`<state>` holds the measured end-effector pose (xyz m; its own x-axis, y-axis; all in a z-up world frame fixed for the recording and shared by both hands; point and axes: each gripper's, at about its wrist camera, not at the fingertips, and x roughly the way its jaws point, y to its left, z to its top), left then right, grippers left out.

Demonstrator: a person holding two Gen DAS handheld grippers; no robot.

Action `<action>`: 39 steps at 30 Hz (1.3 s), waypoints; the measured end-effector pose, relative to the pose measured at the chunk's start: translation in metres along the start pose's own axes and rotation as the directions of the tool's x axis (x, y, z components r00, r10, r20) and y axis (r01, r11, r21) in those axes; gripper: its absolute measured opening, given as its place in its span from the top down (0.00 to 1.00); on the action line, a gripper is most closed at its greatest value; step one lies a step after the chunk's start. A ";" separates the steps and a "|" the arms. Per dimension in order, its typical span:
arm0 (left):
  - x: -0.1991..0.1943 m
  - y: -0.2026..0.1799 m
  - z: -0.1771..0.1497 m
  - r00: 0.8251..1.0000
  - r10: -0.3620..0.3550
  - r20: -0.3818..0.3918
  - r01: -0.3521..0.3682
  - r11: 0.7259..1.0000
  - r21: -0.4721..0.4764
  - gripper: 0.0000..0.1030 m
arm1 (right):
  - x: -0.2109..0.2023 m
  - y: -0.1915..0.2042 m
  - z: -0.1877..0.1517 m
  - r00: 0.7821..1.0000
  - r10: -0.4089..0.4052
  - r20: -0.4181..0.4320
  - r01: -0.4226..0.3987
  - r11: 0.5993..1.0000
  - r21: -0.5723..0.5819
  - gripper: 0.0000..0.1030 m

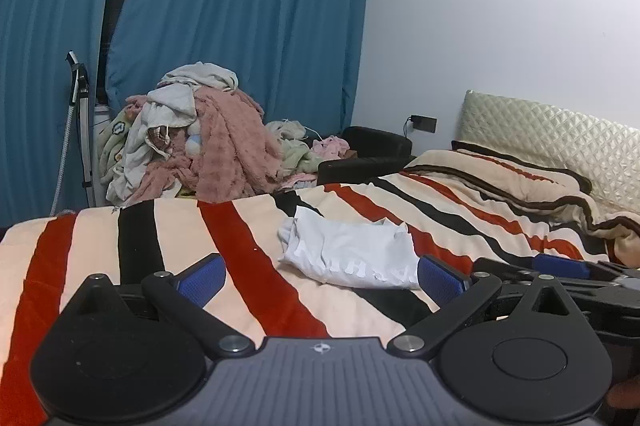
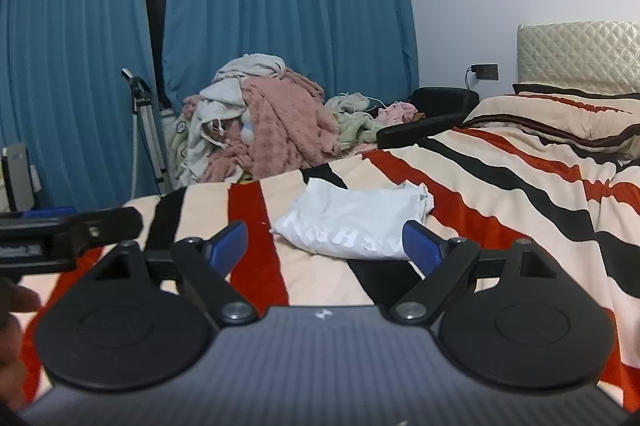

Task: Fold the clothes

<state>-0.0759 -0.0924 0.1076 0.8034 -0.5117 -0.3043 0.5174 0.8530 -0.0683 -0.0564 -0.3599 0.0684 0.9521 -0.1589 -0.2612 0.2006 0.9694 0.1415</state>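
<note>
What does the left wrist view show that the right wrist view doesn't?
Only the left wrist view: the right gripper at its right edge. Only the right wrist view: the left gripper at its left edge, and a grey box by the curtain. Both: the white shirt on the striped blanket, the clothes pile, blue curtains, and open jaws.

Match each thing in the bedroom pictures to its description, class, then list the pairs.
1 white garment
2 curtains
3 headboard
4 pink blanket

A blue, hanging
B cream, quilted
C heaped on the clothes pile
D lying on the striped bedspread

Pairs: 1-D, 2-A, 3-B, 4-C
</note>
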 end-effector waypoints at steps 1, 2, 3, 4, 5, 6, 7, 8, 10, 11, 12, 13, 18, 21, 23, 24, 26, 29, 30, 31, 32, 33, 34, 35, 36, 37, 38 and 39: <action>0.002 0.001 -0.003 1.000 0.001 0.000 -0.001 1.000 -0.006 0.00 | 0.004 0.000 -0.004 1.000 -0.005 -0.006 0.005 1.000 0.000 0.16; 0.004 0.002 -0.006 1.000 0.001 -0.003 -0.001 1.000 -0.013 0.00 | 0.007 -0.001 -0.008 1.000 -0.005 -0.013 0.005 1.000 0.010 0.16; 0.006 0.003 -0.010 1.000 0.005 -0.008 -0.005 1.000 -0.014 0.00 | 0.010 -0.002 -0.011 1.000 -0.004 -0.020 0.005 1.000 0.021 0.16; 0.009 0.003 -0.013 1.000 0.012 -0.012 -0.012 1.000 -0.011 0.00 | 0.012 -0.003 -0.015 1.000 -0.004 -0.027 0.005 0.999 0.032 0.16; 0.011 0.003 -0.015 1.000 0.019 -0.015 -0.020 1.000 -0.006 0.00 | 0.015 -0.004 -0.018 1.000 -0.007 -0.030 0.009 0.999 0.040 0.16; 0.013 0.003 -0.018 0.999 0.027 -0.019 -0.027 1.000 -0.002 0.00 | 0.017 -0.006 -0.021 0.999 -0.011 -0.033 0.013 0.999 0.047 0.16; 0.015 0.004 -0.020 0.999 0.031 -0.024 -0.031 1.000 0.001 0.00 | 0.019 -0.007 -0.022 0.999 -0.015 -0.041 0.017 0.998 0.056 0.16; 0.016 0.004 -0.023 0.999 0.035 -0.029 -0.035 0.999 0.003 0.00 | 0.022 -0.008 -0.023 0.999 -0.018 -0.051 0.022 0.998 0.065 0.16; 0.019 0.005 -0.025 0.999 0.039 -0.034 -0.039 0.999 0.005 0.00 | 0.026 -0.008 -0.025 0.998 -0.026 -0.059 0.030 0.997 0.064 0.16; 0.020 0.006 -0.025 0.998 0.043 -0.034 -0.043 0.999 0.003 0.00 | 0.027 -0.008 -0.025 0.998 -0.030 -0.060 0.034 0.998 0.060 0.16; 0.021 0.006 -0.025 0.998 0.047 -0.034 -0.047 0.999 0.001 0.00 | 0.027 -0.007 -0.026 0.998 -0.032 -0.061 0.035 0.998 0.056 0.16; 0.021 0.006 -0.025 0.998 0.047 -0.036 -0.047 0.999 -0.002 0.00 | 0.028 -0.007 -0.027 0.997 -0.032 -0.065 0.036 0.998 0.053 0.16; 0.022 0.009 -0.025 0.998 0.053 -0.043 -0.053 0.998 -0.018 0.00 | 0.029 -0.004 -0.028 0.997 -0.042 -0.068 0.044 0.998 0.042 0.16; 0.022 0.010 -0.026 0.997 0.047 -0.055 -0.049 0.998 -0.026 0.00 | 0.027 -0.003 -0.028 0.997 -0.048 -0.065 0.051 0.998 0.038 0.16; 0.022 0.010 -0.027 0.997 0.059 -0.054 -0.061 0.998 -0.024 0.00 | 0.026 -0.003 -0.028 0.997 -0.052 -0.061 0.055 0.998 0.037 0.16; 0.022 0.010 -0.027 0.996 0.062 -0.057 -0.063 0.998 -0.023 0.00 | 0.025 -0.002 -0.029 0.997 -0.055 -0.058 0.057 0.998 0.035 0.16; 0.022 0.010 -0.028 0.996 0.062 -0.061 -0.064 0.998 -0.026 0.00 | 0.025 -0.002 -0.029 0.997 -0.055 -0.055 0.058 0.998 0.037 0.16; 0.023 0.010 -0.029 0.996 0.065 -0.063 -0.067 0.997 -0.028 0.00 | 0.025 -0.003 -0.029 0.997 -0.057 -0.059 0.059 0.997 0.042 0.16; 0.023 0.011 -0.028 0.995 0.071 -0.065 -0.073 0.997 -0.030 0.00 | 0.025 -0.003 -0.029 0.997 -0.059 -0.059 0.061 0.997 0.041 0.16; 0.022 0.011 -0.028 0.995 0.076 -0.067 -0.078 0.996 -0.032 0.00 | 0.025 -0.003 -0.029 0.996 -0.061 -0.058 0.063 0.997 0.039 0.16; 0.022 0.011 -0.028 0.994 0.081 -0.068 -0.083 0.996 -0.034 0.00 | 0.025 -0.004 -0.029 0.996 -0.062 -0.059 0.064 0.997 0.042 0.16; 0.022 0.011 -0.027 0.994 0.083 -0.068 -0.085 0.996 -0.034 0.00 | 0.025 -0.005 -0.029 0.996 -0.064 -0.059 0.067 0.997 0.046 0.16; 0.022 0.012 -0.027 0.994 0.084 -0.068 -0.087 0.996 -0.035 0.00 | 0.025 -0.006 -0.029 0.996 -0.067 -0.060 0.070 0.996 0.051 0.16; 0.021 0.012 -0.027 0.994 0.086 -0.068 -0.088 0.995 -0.035 0.00 | 0.025 -0.006 -0.029 0.996 -0.069 -0.060 0.072 0.996 0.052 0.16; 0.021 0.012 -0.027 0.994 0.087 -0.068 -0.090 0.995 -0.036 0.00 | 0.025 -0.006 -0.029 0.996 -0.069 -0.061 0.072 0.996 0.050 0.16; 0.021 0.013 -0.028 0.994 0.087 -0.069 -0.089 0.995 -0.038 0.00 | 0.025 -0.005 -0.029 0.996 -0.070 -0.061 0.073 0.996 0.047 0.16; 0.020 0.013 -0.028 0.994 0.087 -0.070 -0.090 0.995 -0.039 0.00 | 0.025 -0.005 -0.029 0.996 -0.070 -0.061 0.073 0.996 0.043 0.16; 0.020 0.013 -0.029 0.993 0.090 -0.071 -0.092 0.995 -0.037 0.00 | 0.025 -0.003 -0.029 0.996 -0.070 -0.060 0.073 0.997 0.040 0.16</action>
<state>-0.0616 -0.0886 0.0732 0.8237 -0.4246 -0.3759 0.4299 0.8998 -0.0745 -0.0402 -0.3618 0.0334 0.9200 -0.2151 -0.3275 0.2784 0.9470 0.1600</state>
